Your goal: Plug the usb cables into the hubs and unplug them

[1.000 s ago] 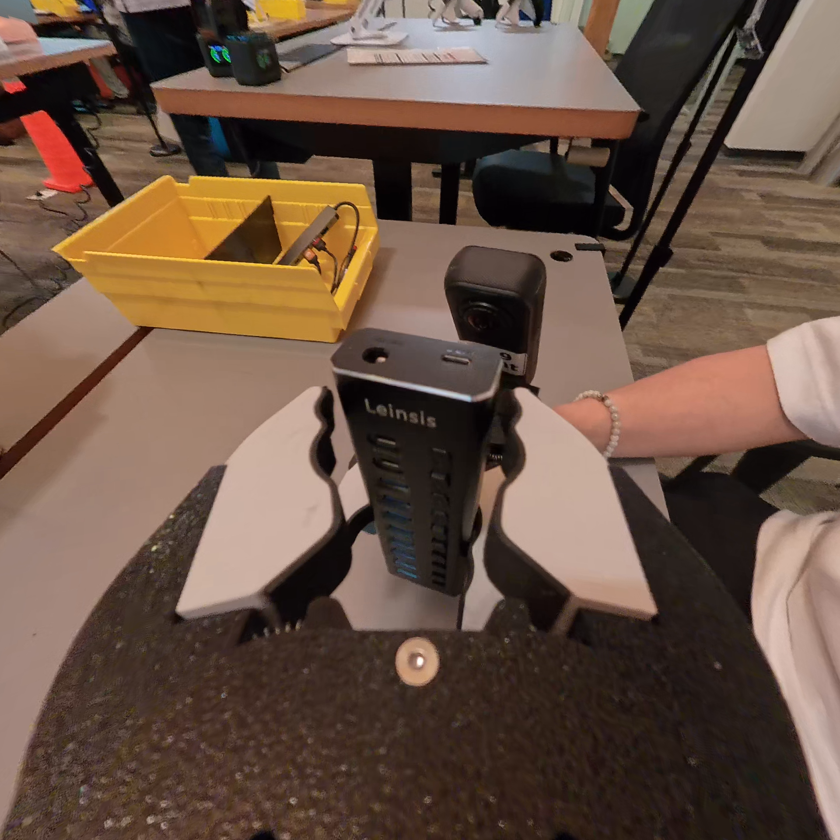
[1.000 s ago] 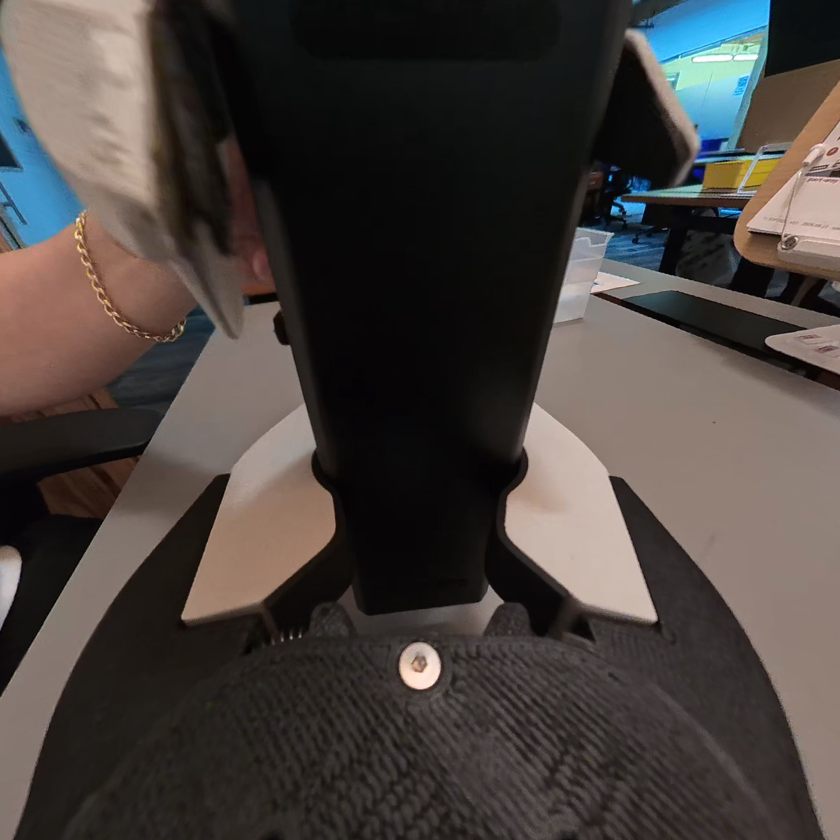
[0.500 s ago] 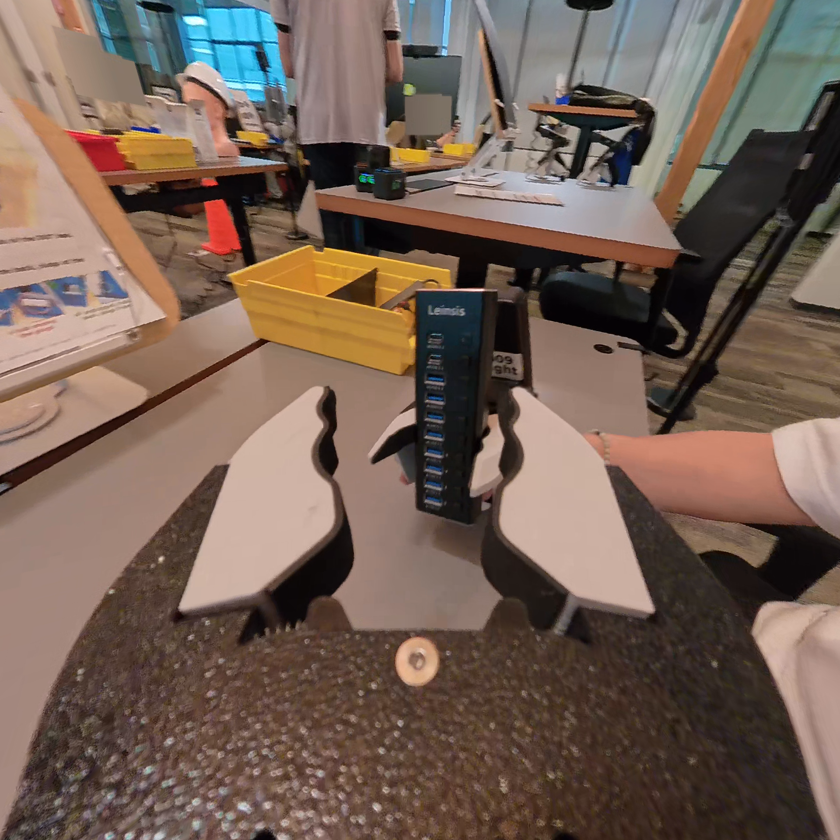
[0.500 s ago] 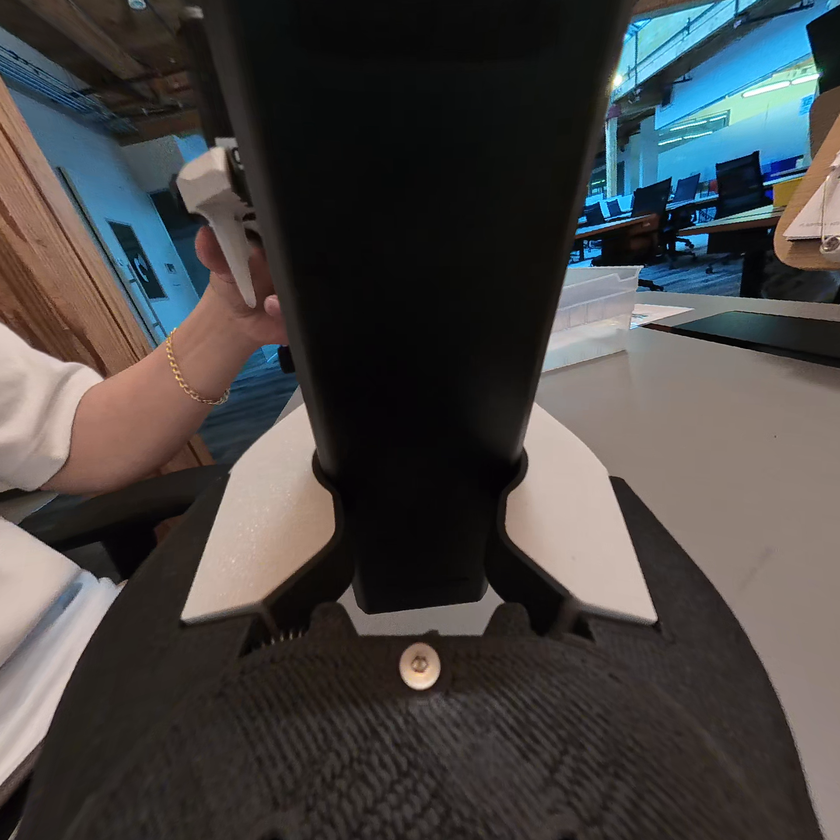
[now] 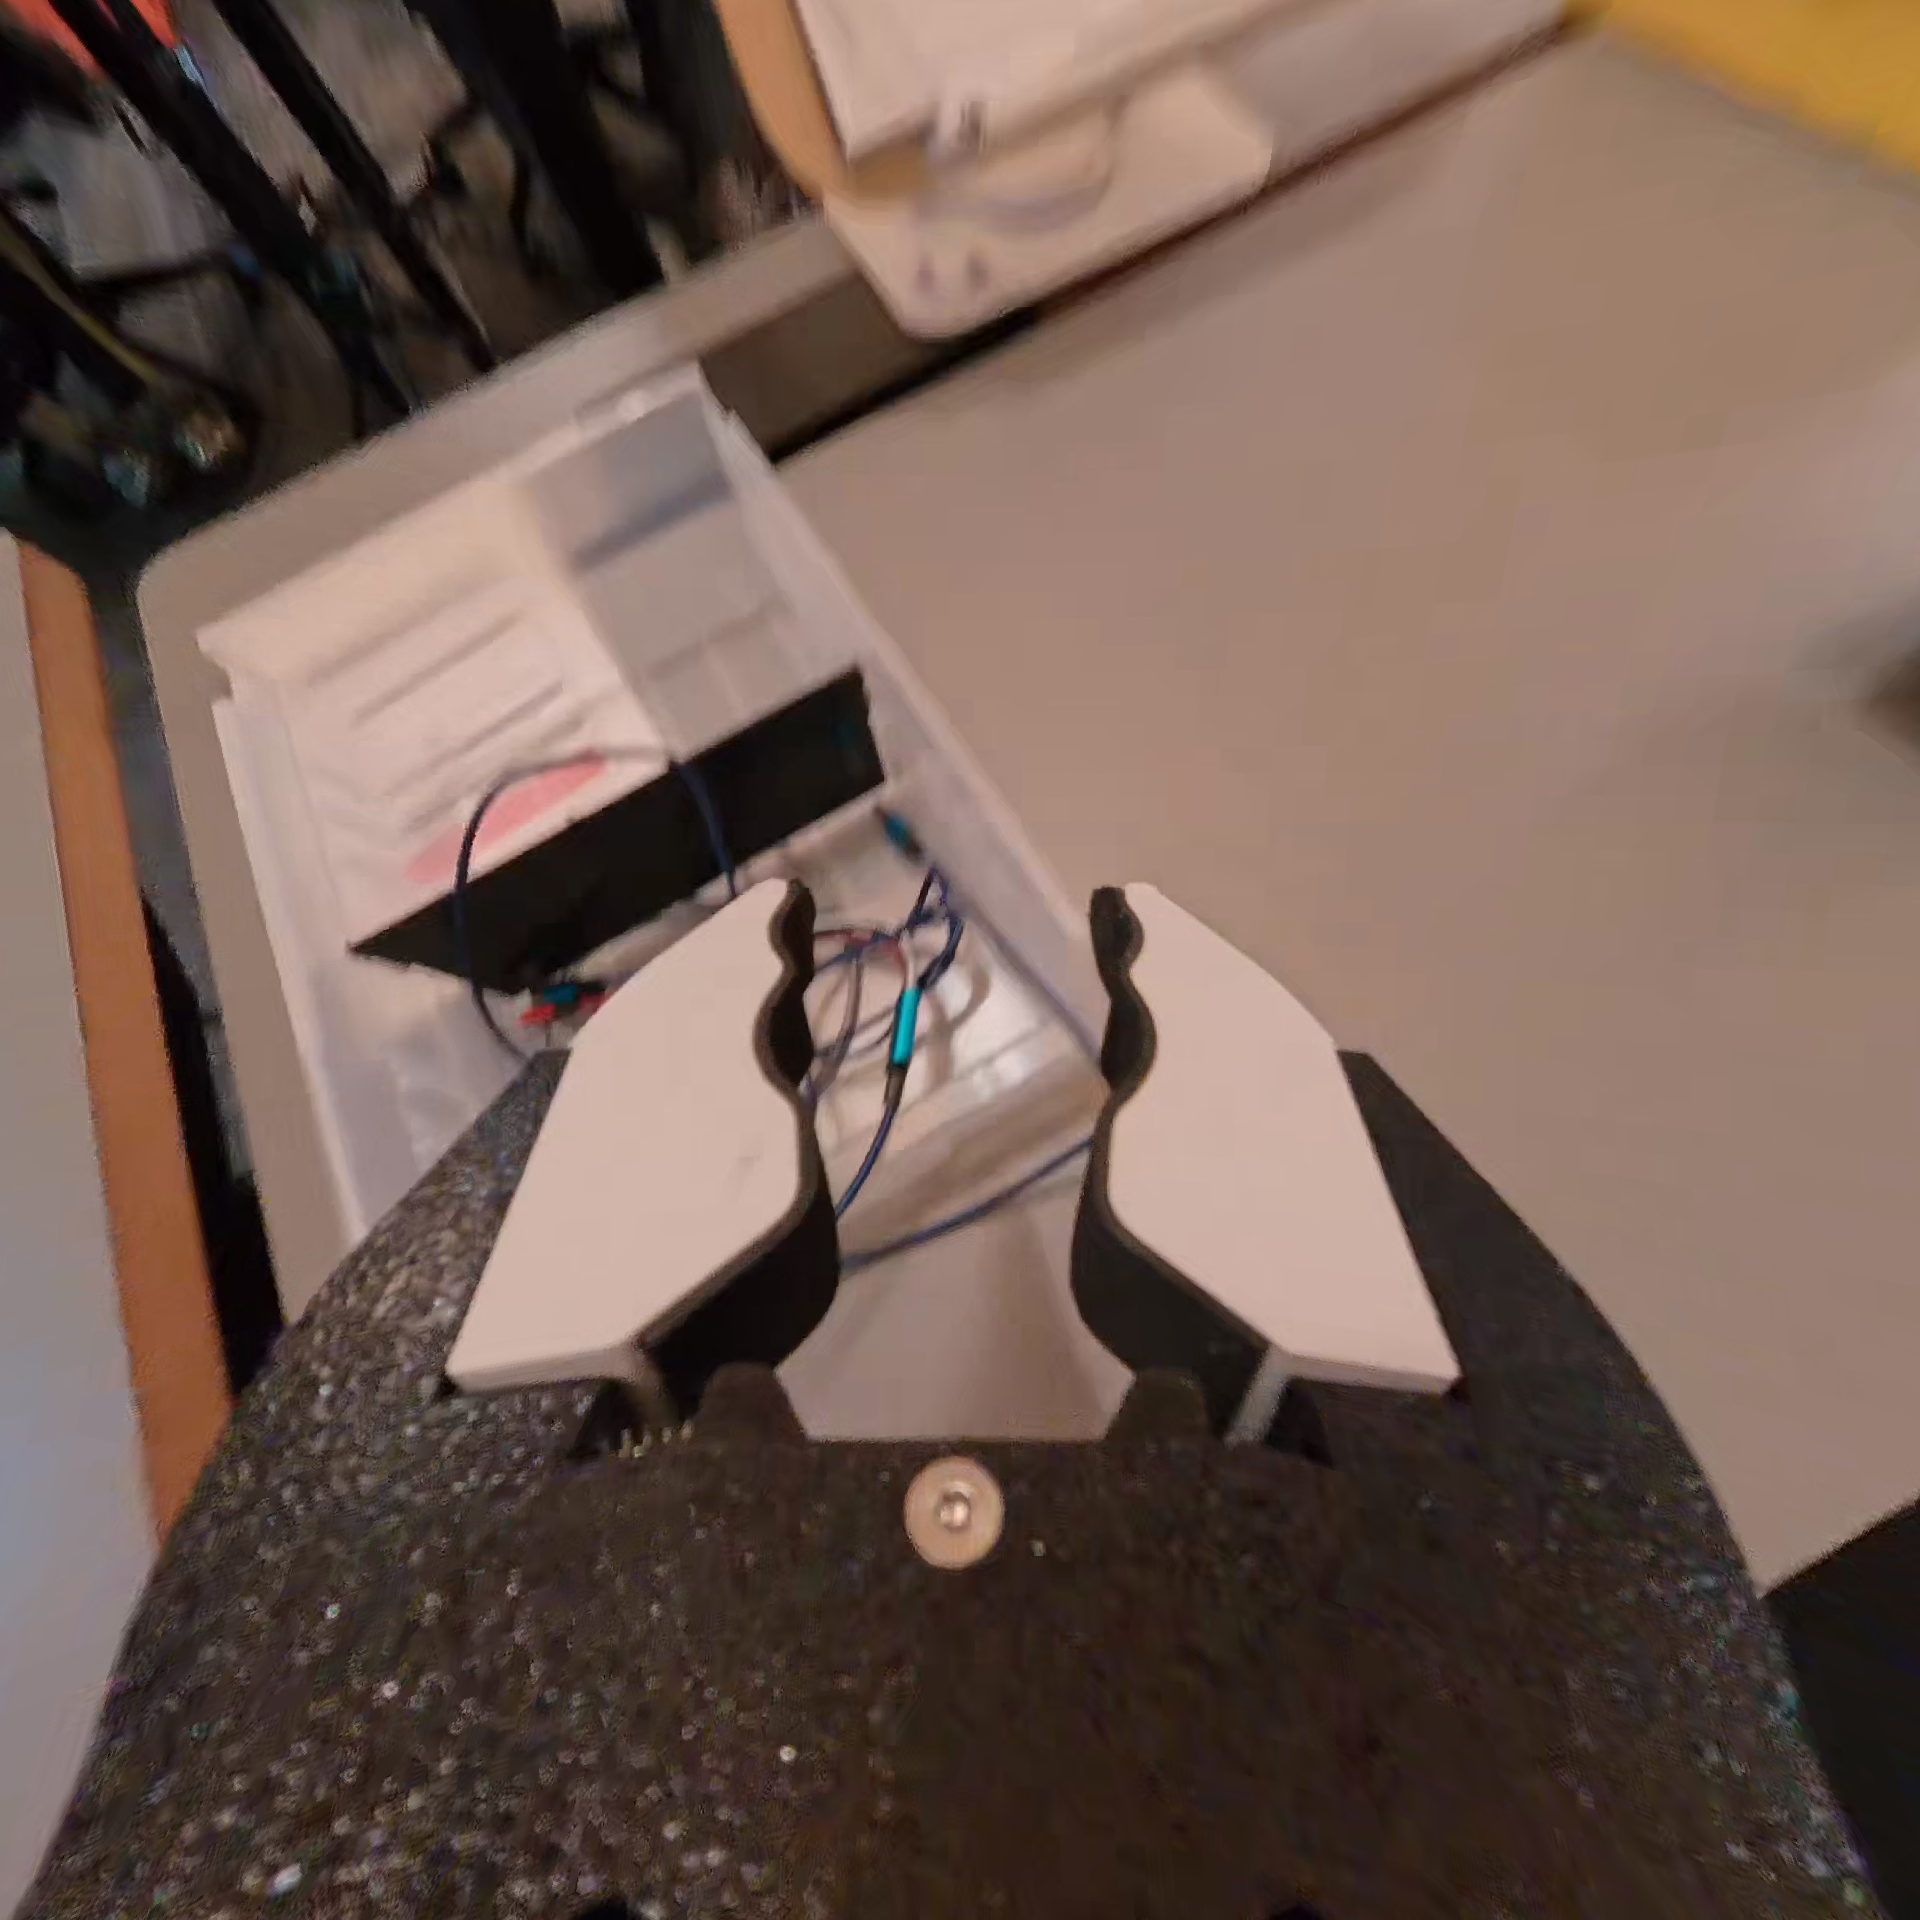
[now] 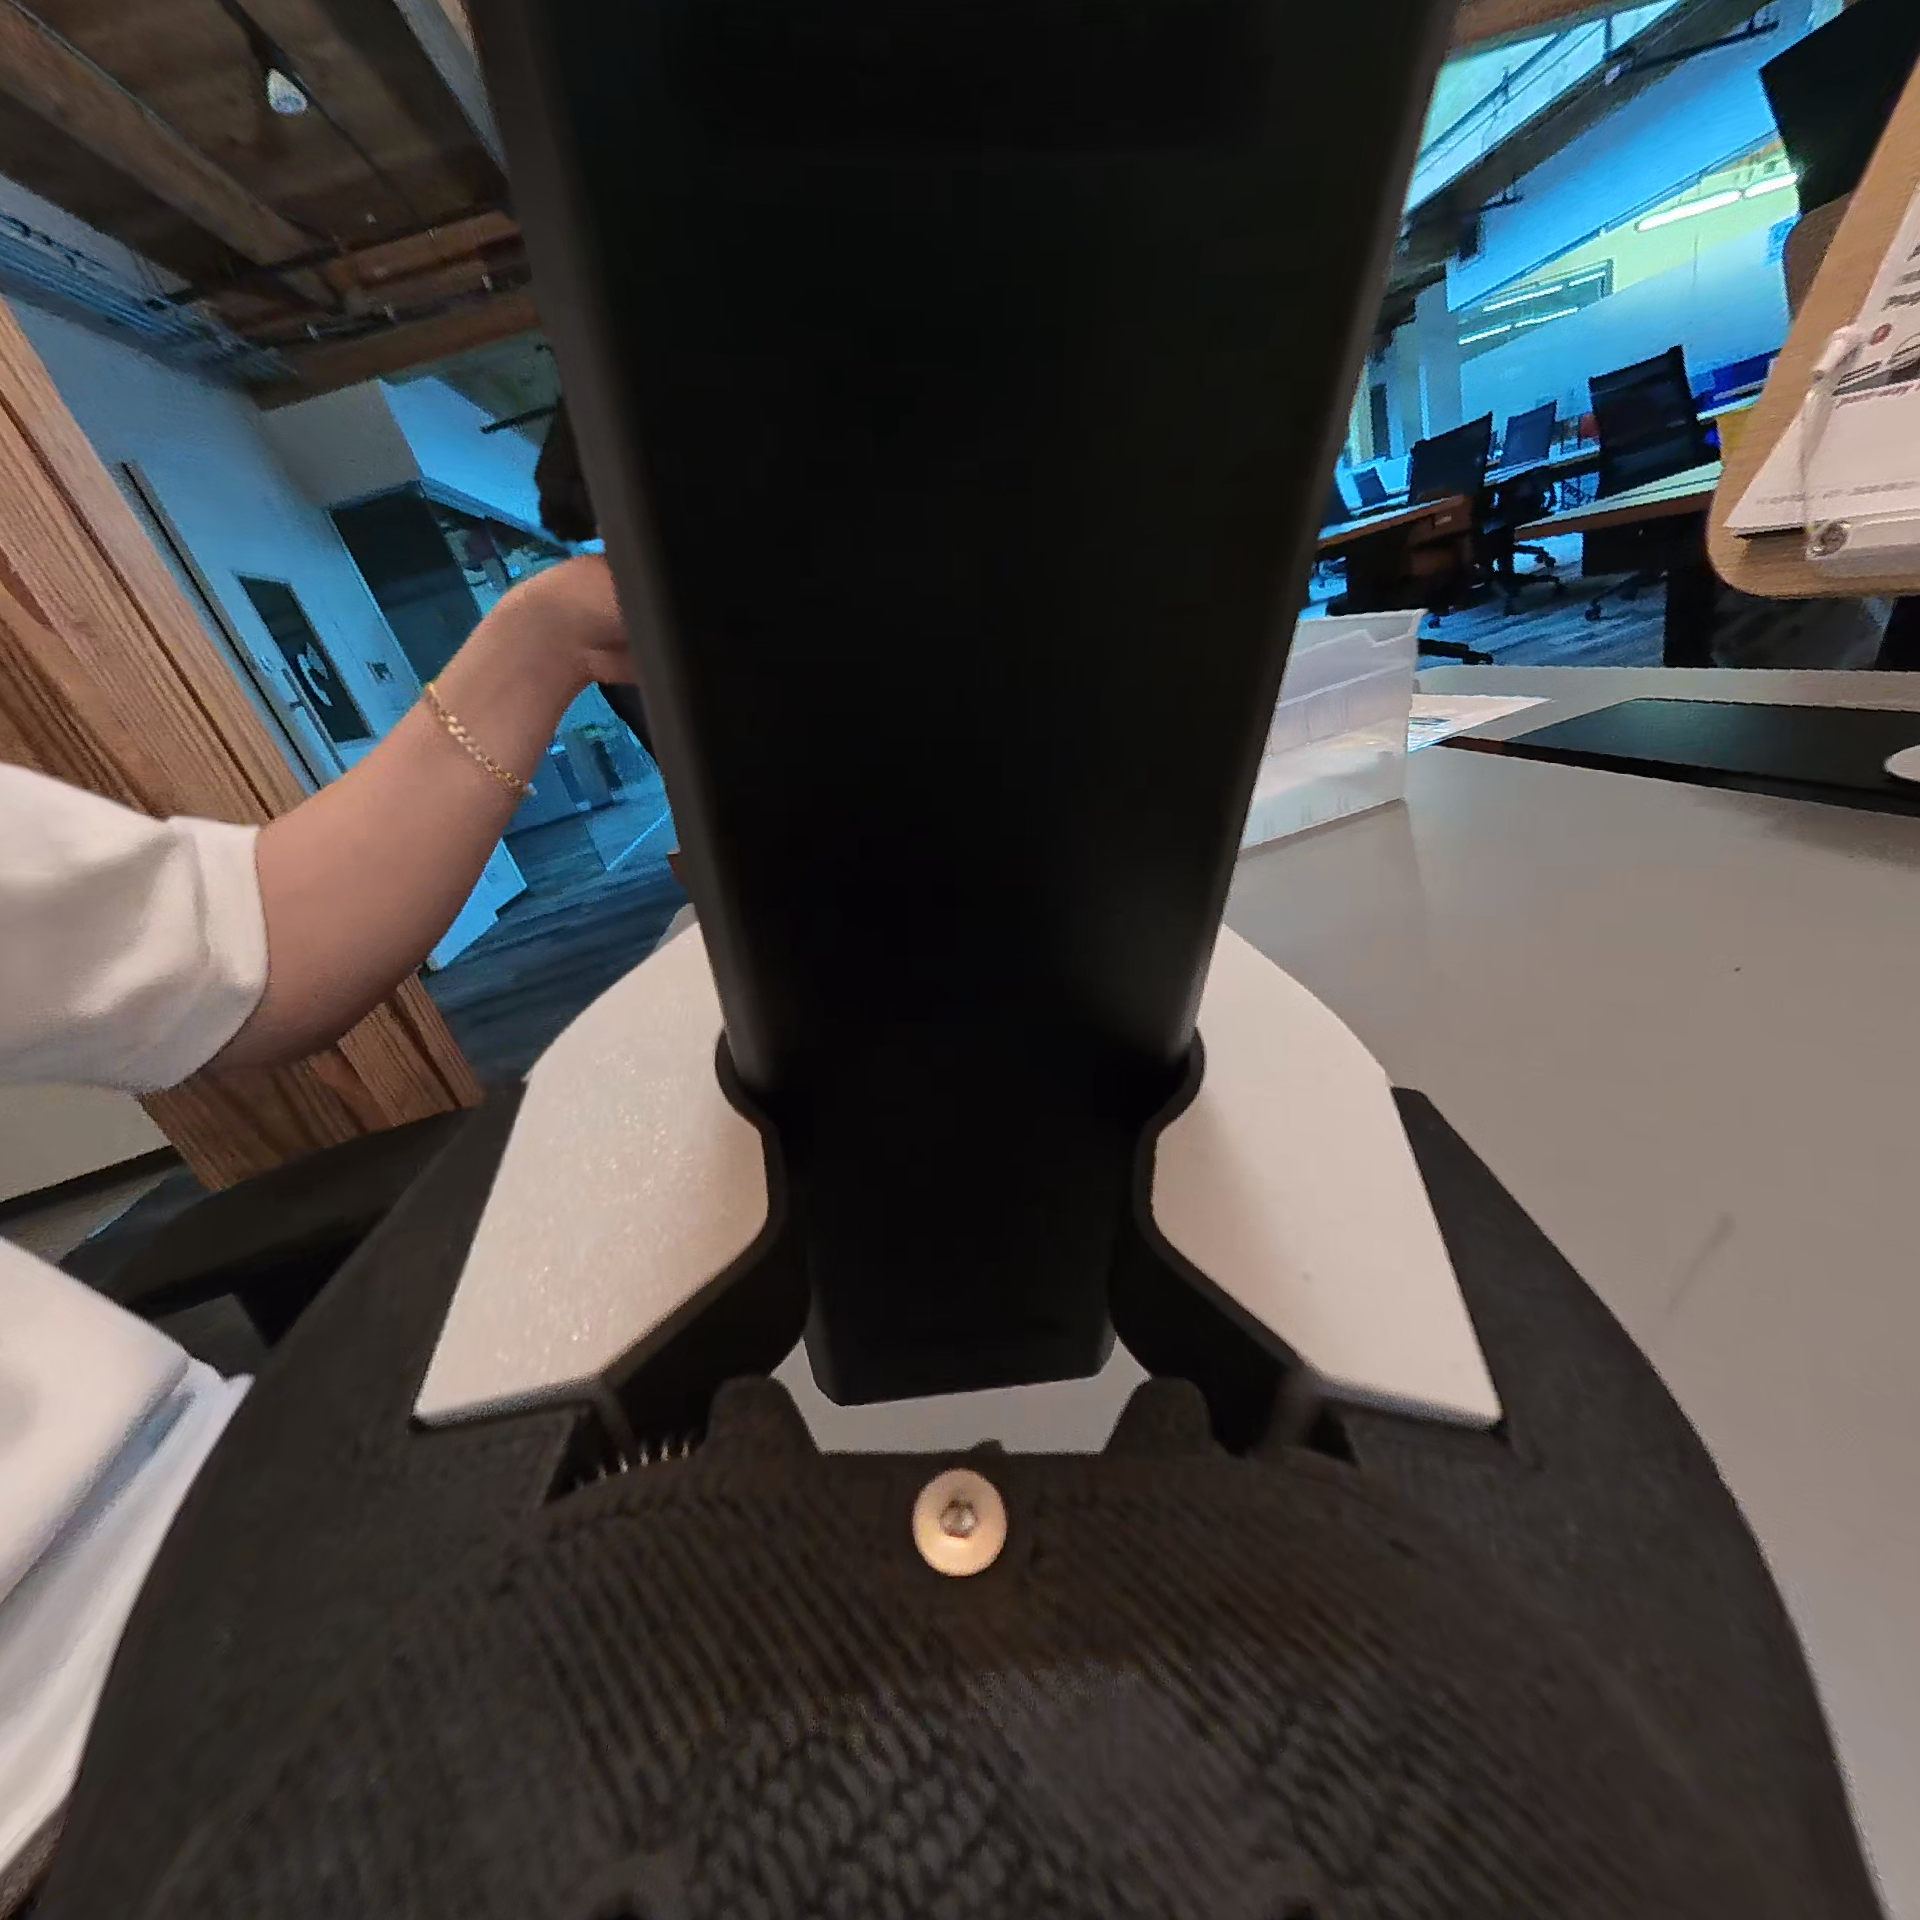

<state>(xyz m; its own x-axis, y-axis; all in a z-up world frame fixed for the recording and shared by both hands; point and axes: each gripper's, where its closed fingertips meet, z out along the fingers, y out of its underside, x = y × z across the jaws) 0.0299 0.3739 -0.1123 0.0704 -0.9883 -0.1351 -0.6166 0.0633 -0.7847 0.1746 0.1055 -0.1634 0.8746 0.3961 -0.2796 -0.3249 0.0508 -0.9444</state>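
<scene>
Our left tongs (image 5: 943,935) stand wide apart and hold nothing; they hang above the near end of a clear bin (image 5: 312,675) that sits on the grey table (image 5: 1455,623). The left wrist view is blurred by motion, but inside the bin we can make out a black divider (image 5: 623,862) and a tangle of thin blue cables (image 5: 894,1039), one with a teal plug; some of the cable spills over the bin's near rim, below the gap between the fingers (image 5: 675,1122).

Our right tongs (image 6: 958,1060) are clamped on the black hub (image 6: 956,623), which stands upright between the two white fingers (image 6: 603,1195) and fills the middle of the right wrist view. We see only its plain dark side, so we cannot tell whether any cable is plugged in. Behind the hub on the left, a hand (image 6: 561,634) with a gold bracelet reaches forward; on the right the clear bin (image 6: 1340,707) rests on the table (image 6: 1610,987).
</scene>
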